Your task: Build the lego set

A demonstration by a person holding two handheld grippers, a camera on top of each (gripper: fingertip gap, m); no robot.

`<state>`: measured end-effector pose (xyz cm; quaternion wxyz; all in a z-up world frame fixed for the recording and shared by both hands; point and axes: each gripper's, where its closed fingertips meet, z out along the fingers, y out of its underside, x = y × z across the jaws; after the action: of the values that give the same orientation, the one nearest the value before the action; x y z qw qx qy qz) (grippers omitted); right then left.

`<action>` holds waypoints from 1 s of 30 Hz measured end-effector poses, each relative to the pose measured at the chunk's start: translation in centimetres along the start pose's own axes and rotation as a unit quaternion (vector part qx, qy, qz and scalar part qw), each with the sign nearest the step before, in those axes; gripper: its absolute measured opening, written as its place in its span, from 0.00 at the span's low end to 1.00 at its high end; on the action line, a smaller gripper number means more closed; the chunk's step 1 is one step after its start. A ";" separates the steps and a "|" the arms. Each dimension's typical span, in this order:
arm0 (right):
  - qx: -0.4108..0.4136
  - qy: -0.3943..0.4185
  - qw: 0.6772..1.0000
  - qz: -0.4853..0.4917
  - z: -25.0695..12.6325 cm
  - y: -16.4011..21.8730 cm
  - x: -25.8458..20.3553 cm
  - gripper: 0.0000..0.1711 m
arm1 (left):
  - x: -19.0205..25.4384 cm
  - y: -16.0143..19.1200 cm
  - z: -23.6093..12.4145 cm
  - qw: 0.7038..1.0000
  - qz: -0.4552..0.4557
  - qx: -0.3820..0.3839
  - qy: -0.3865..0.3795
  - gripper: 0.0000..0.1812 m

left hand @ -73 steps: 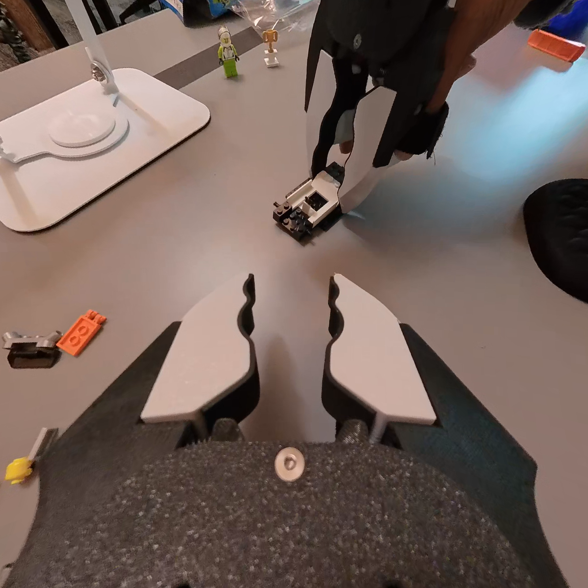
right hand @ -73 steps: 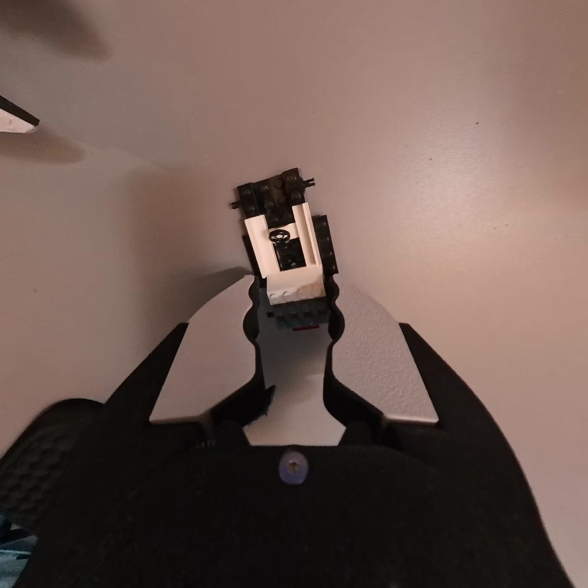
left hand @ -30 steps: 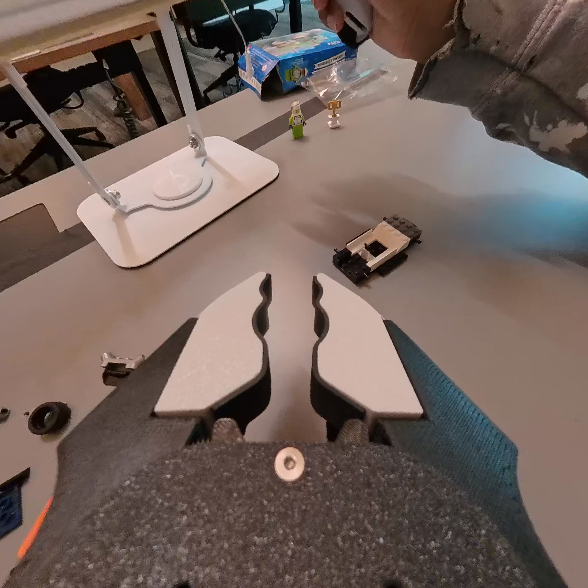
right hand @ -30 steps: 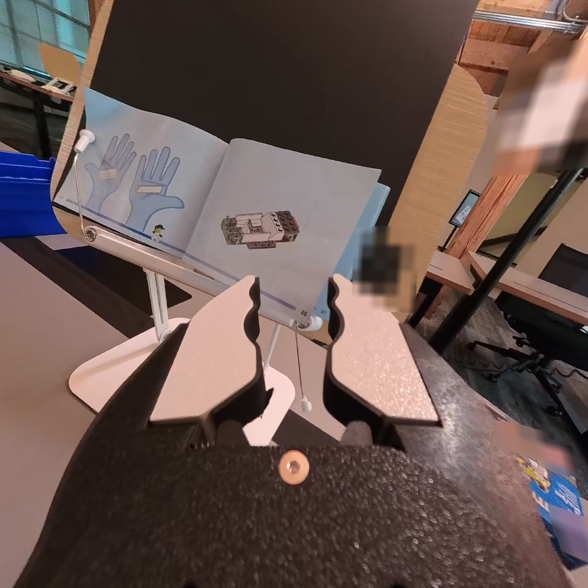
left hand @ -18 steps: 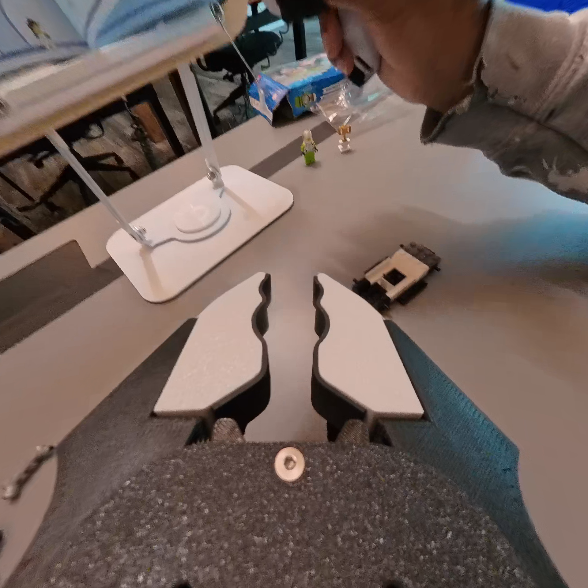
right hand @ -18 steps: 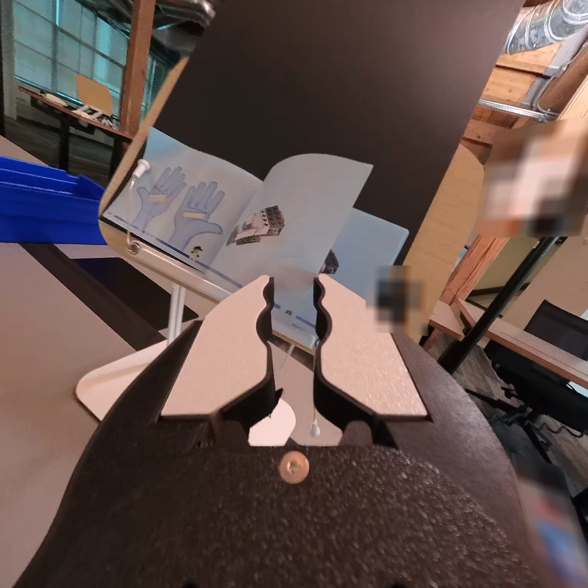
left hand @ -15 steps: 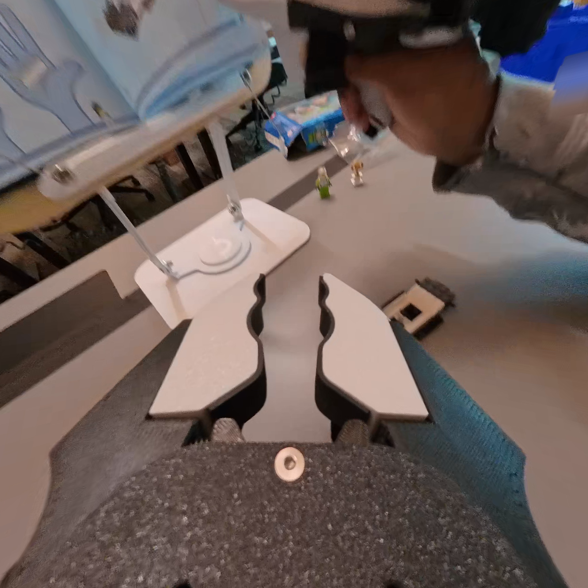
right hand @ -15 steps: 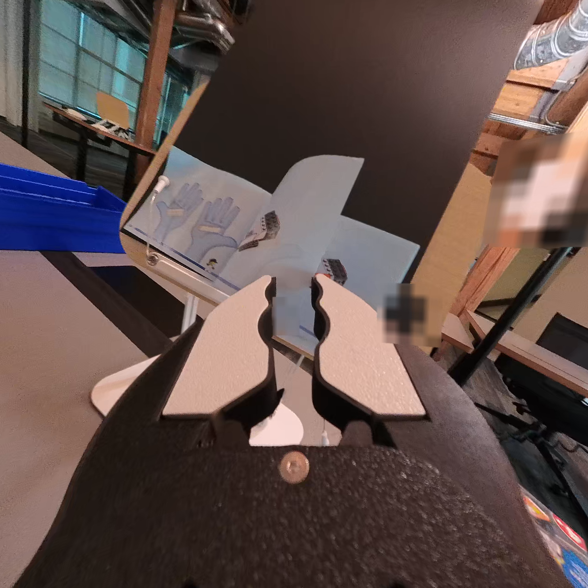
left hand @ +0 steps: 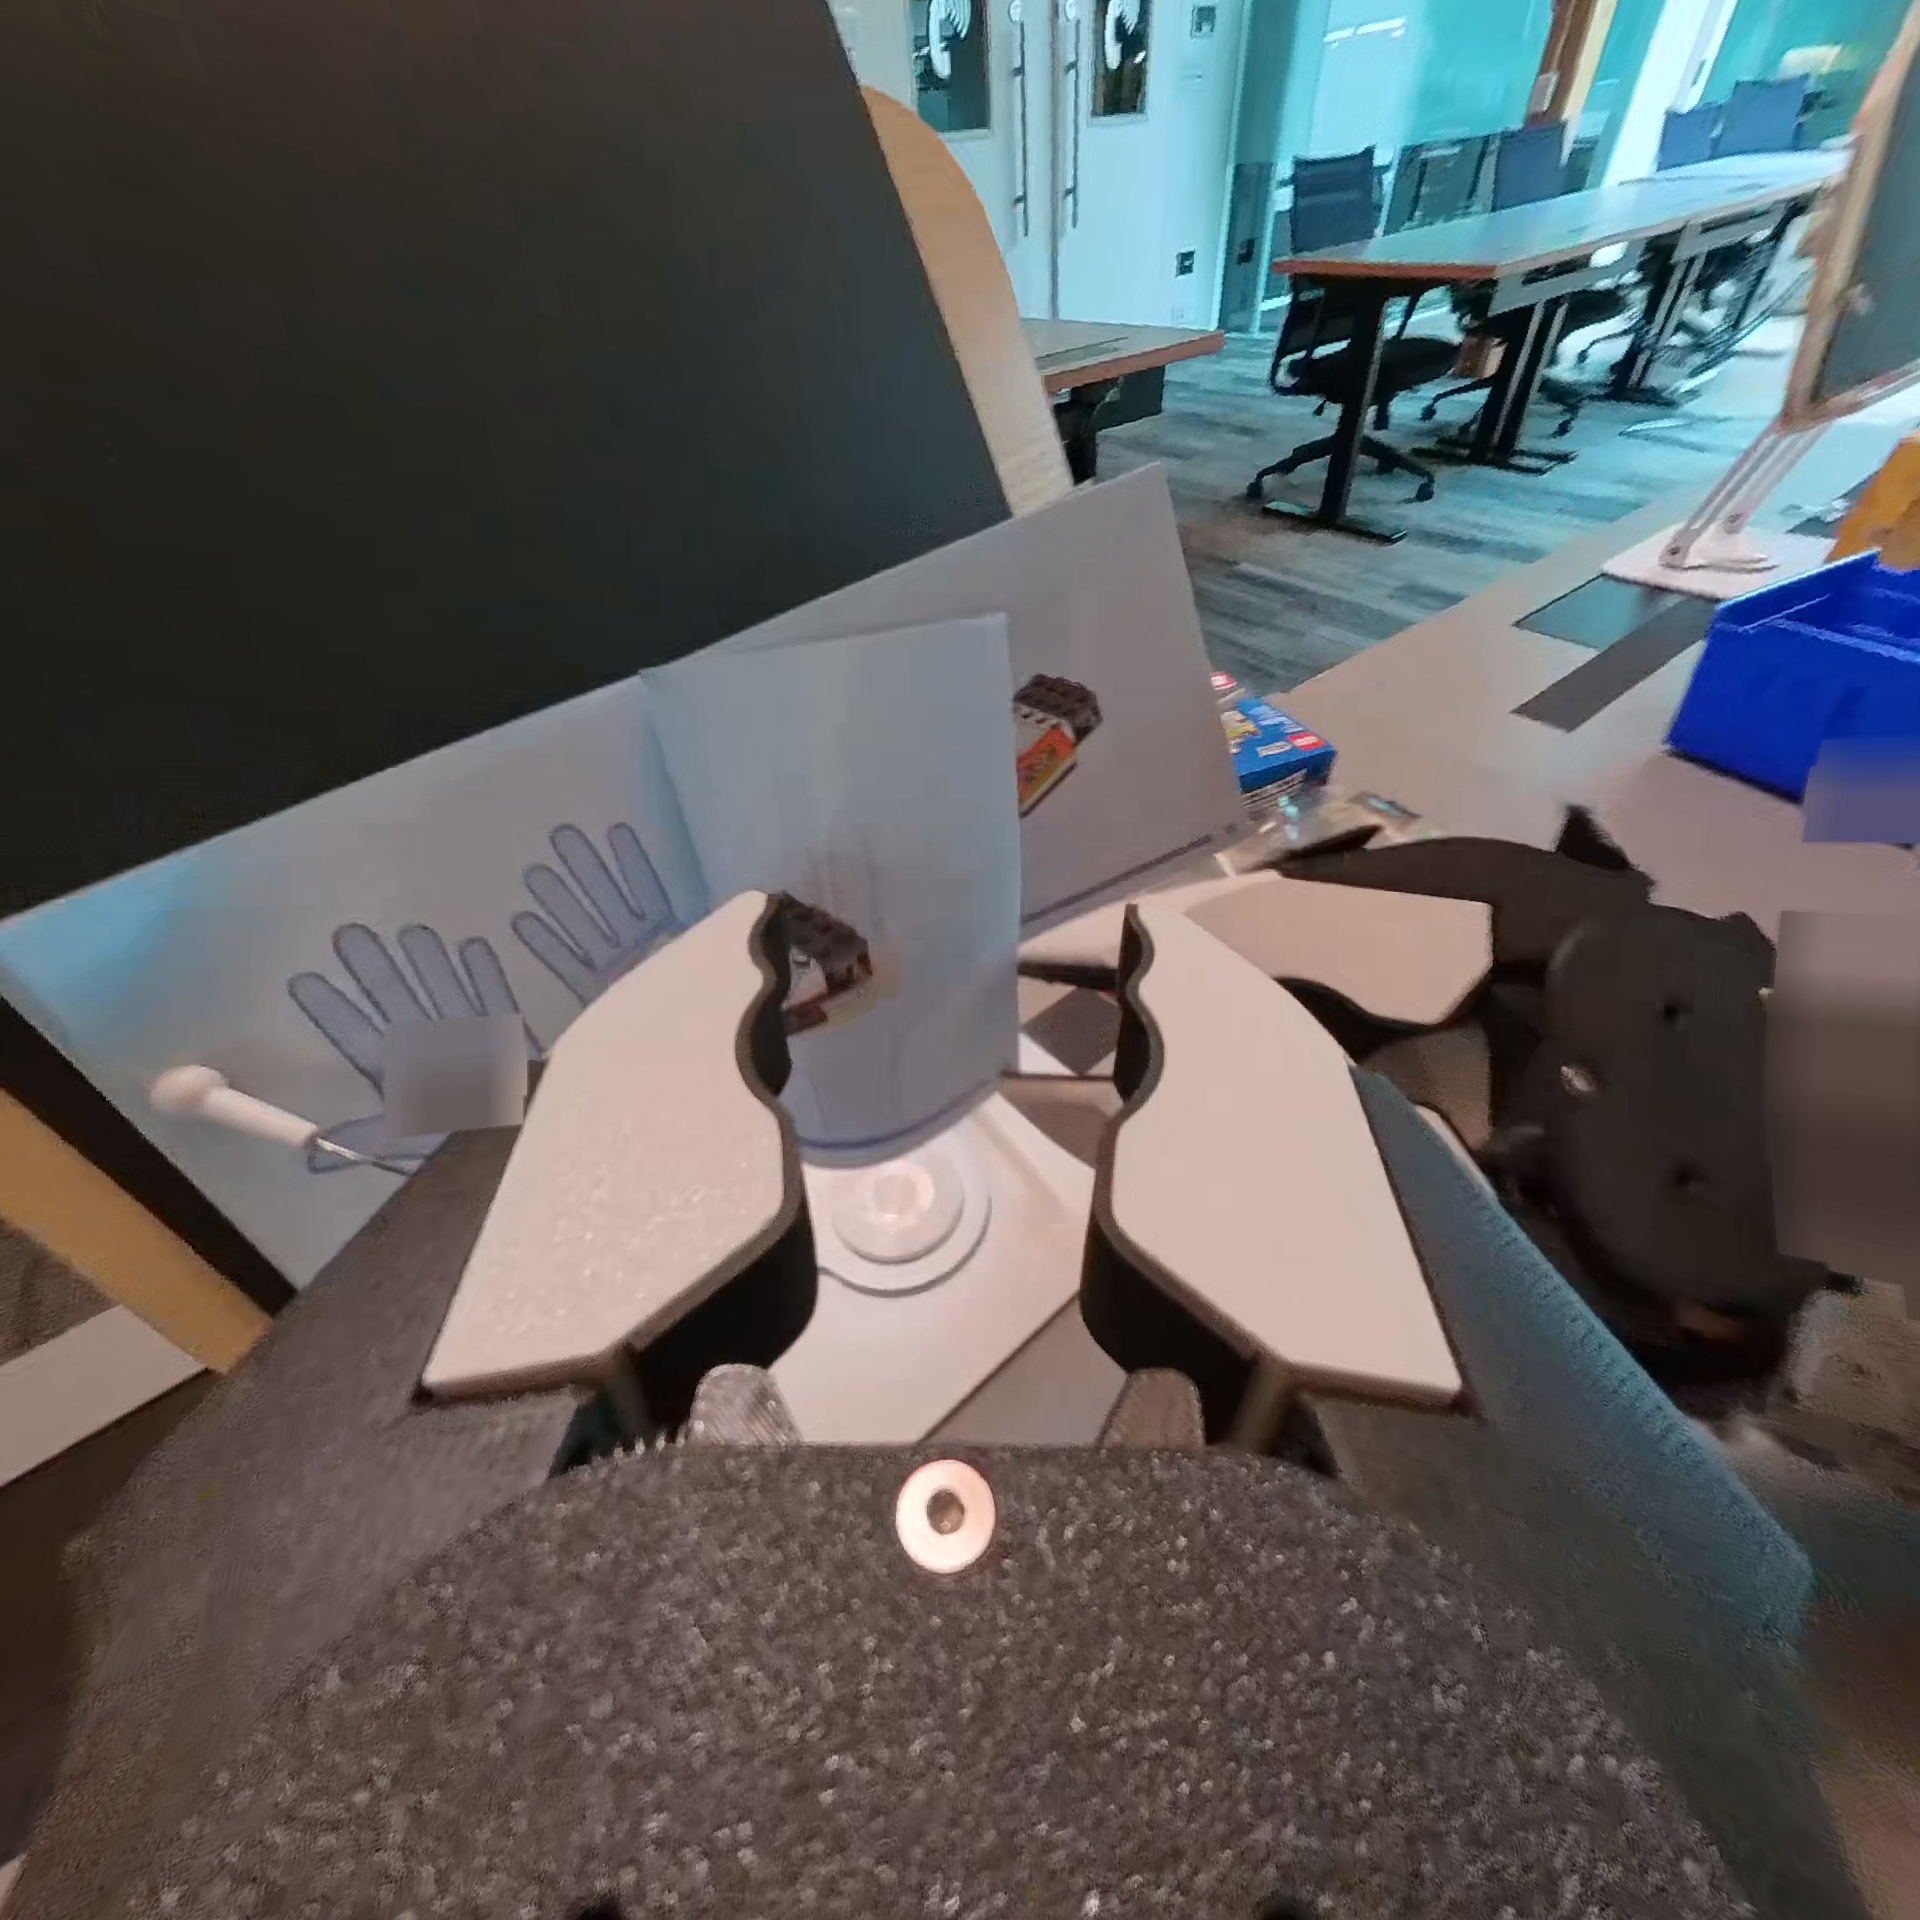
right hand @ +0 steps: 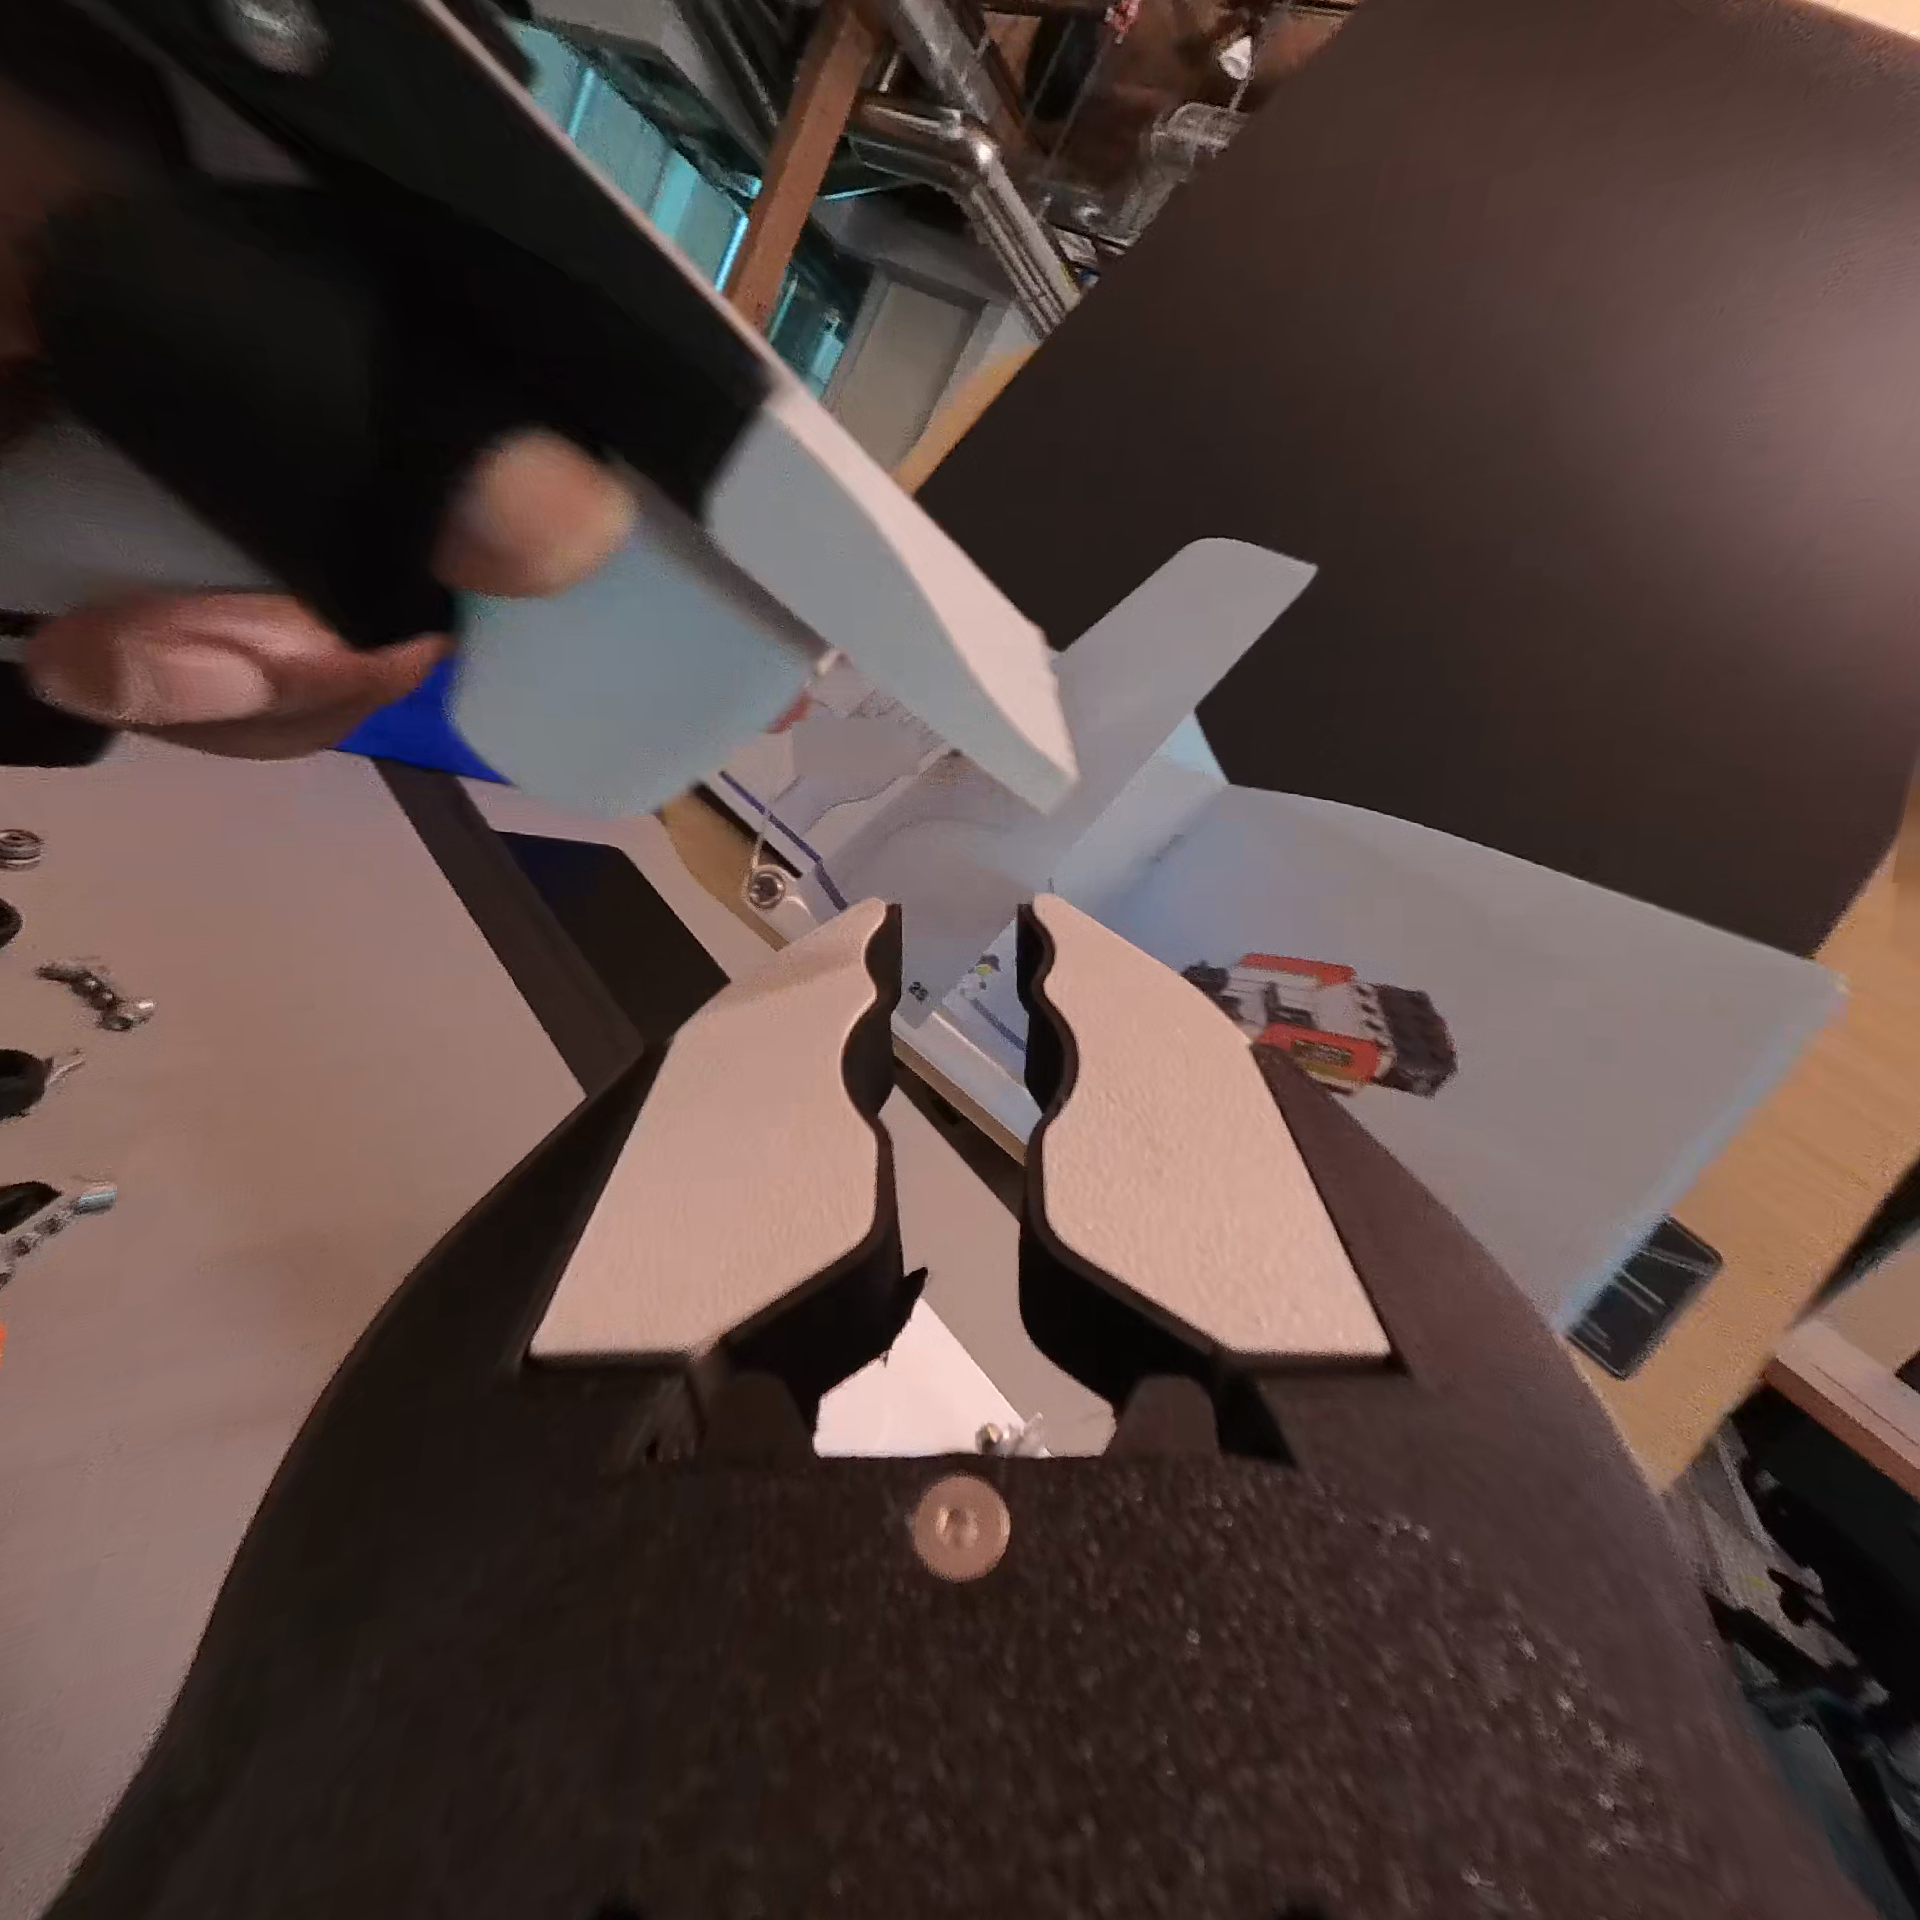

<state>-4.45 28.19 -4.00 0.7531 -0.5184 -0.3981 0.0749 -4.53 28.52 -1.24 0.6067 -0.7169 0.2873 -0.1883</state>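
Note:
The light-blue instruction booklet (left hand: 312, 883) lies open on a stand; it also shows in the right wrist view (right hand: 1455, 935). One page (left hand: 894, 810) stands upright in mid-turn, and is also in the right wrist view (right hand: 1174, 665). My left gripper (left hand: 945, 920) is open wide and empty, with the page between its fingers in view. My right gripper (right hand: 958, 920) has its jaws narrowly apart, with the page's lower corner just past the tips. The left gripper (right hand: 852, 769) reaches in from the upper left. The right gripper's white fingers (left hand: 1371, 951) show on the right. No Lego model is in view.
The stand's white base (left hand: 904, 1216) sits below the booklet and a black panel (left hand: 416, 364) behind it. A blue box (left hand: 1278, 748) and a blue bin (left hand: 1808, 686) stand at the right. Small loose parts (right hand: 99, 997) lie on the grey table. A hand (right hand: 208, 665) holds the left gripper.
The right gripper let go of the black-and-white car and rose to the booklet, its jaws narrowing. The left gripper rose too and opened wider. A page has lifted upright.

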 end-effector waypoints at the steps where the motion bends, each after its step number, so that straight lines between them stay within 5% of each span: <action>1: 0.001 -0.005 1.000 -0.002 0.2 0.0 -0.2 0.12 | -0.6 0.2 0.4 1.000 0.007 -0.009 -0.013 0.33; 17: 0.006 -0.012 0.998 0.053 0.8 -1.1 1.0 0.11 | -5.5 2.2 -0.4 0.997 -0.016 -0.020 -0.069 0.20; 30: -0.168 0.058 0.984 0.025 1.4 6.7 7.8 0.11 | -7.4 1.5 -2.3 0.999 -0.036 -0.022 -0.032 0.12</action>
<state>1.89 36.30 -5.42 0.6746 -0.6511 -0.3478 -0.0047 -11.87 31.32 -1.64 0.5922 -0.7458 0.2460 -0.1805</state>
